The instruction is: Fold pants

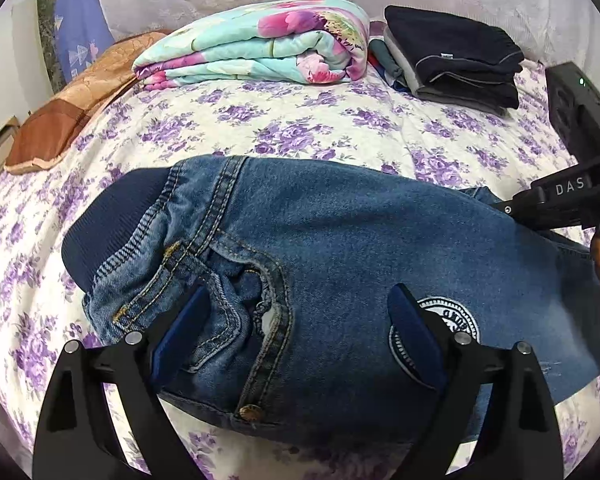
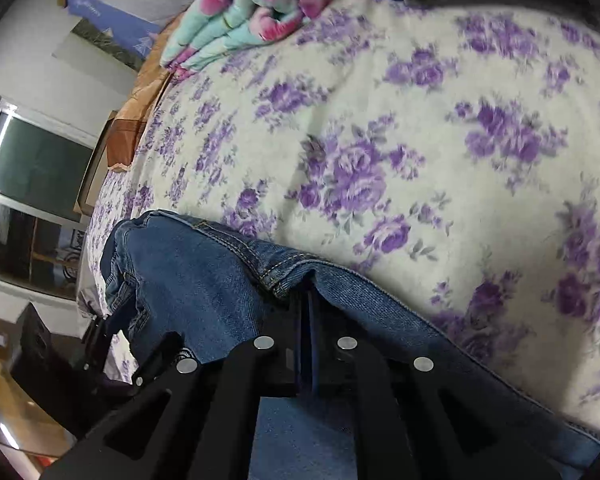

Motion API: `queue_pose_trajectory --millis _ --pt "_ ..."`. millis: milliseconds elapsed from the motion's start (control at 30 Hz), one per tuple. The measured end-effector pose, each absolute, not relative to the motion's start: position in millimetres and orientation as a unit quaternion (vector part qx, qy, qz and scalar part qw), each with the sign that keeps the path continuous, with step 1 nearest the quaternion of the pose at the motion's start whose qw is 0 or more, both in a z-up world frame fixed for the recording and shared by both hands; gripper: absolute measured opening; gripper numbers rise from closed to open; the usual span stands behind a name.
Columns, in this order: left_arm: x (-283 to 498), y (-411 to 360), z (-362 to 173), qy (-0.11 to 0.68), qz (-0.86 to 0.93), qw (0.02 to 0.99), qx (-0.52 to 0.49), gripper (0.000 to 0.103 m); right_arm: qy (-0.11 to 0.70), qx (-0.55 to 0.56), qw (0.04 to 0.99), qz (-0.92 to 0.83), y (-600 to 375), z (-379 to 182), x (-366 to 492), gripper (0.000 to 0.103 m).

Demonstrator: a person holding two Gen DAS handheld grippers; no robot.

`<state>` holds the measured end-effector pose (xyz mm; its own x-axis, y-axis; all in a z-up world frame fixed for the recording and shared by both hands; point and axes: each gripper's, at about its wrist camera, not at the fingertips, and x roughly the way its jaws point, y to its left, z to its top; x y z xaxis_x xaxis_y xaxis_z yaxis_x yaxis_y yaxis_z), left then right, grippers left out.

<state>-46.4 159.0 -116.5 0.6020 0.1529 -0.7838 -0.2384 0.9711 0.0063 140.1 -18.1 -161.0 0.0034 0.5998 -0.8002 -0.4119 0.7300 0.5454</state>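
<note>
Blue denim pants lie folded on the flowered bed sheet, navy waistband at the left, a round white patch at the right. My left gripper is open, its blue pads spread over the fly area just above the denim. My right gripper is shut on the hem edge of the pants. It shows in the left wrist view at the right edge of the denim.
A folded floral blanket and a stack of folded dark clothes lie at the back of the bed. A brown pillow lies at the left. A dark window is beyond the bed's left side.
</note>
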Motion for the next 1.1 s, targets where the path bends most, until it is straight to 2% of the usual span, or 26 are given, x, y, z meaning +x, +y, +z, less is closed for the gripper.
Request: queue_pose_trajectory --millis 133,400,433,500,633,767,867,900,933,1000,1100 --pt "-46.8 161.3 -117.8 0.431 0.103 0.895 -0.051 0.09 0.607 0.083 0.702 0.363 -23.8 -159.8 137.7 0.016" --pt "-48.4 162.3 -119.7 0.426 0.097 0.898 -0.051 0.091 0.608 0.136 0.687 0.374 -41.5 -160.7 143.4 0.022" --pt "-48.8 162.0 -119.8 0.425 0.097 0.899 -0.051 0.091 0.608 0.144 0.685 0.375 -43.7 -161.4 143.5 0.027" --pt "-48.7 161.6 -120.1 0.425 0.097 0.899 -0.05 0.092 0.6 0.168 0.683 0.382 -47.3 -159.9 143.9 0.046" --pt "-47.7 161.2 -120.1 0.426 0.099 0.898 -0.05 0.092 0.585 0.152 0.698 0.384 -39.6 -155.1 143.4 0.05" --pt "-45.5 160.3 -120.4 0.429 0.102 0.896 -0.049 0.093 0.598 0.11 0.7 0.374 -12.2 -160.7 150.3 0.042" --pt "-45.2 160.7 -120.6 0.428 0.102 0.897 -0.048 0.094 0.608 0.06 0.698 0.373 5.8 -162.5 146.0 0.033" --pt "-45.2 161.1 -120.9 0.428 0.102 0.897 -0.049 0.094 0.607 0.049 0.701 0.373 6.2 -160.9 143.4 0.024" --pt "-45.3 162.1 -121.0 0.428 0.1 0.897 -0.051 0.094 0.597 0.032 0.708 0.376 6.1 -154.6 138.7 0.011" --pt "-45.5 162.7 -121.0 0.429 0.099 0.896 -0.053 0.094 0.58 0.03 0.718 0.385 -0.4 -141.9 134.0 0.01" --pt "-44.8 163.6 -119.4 0.429 0.098 0.896 -0.055 0.095 0.543 0.085 0.729 0.407 -19.8 -117.6 147.0 0.009"
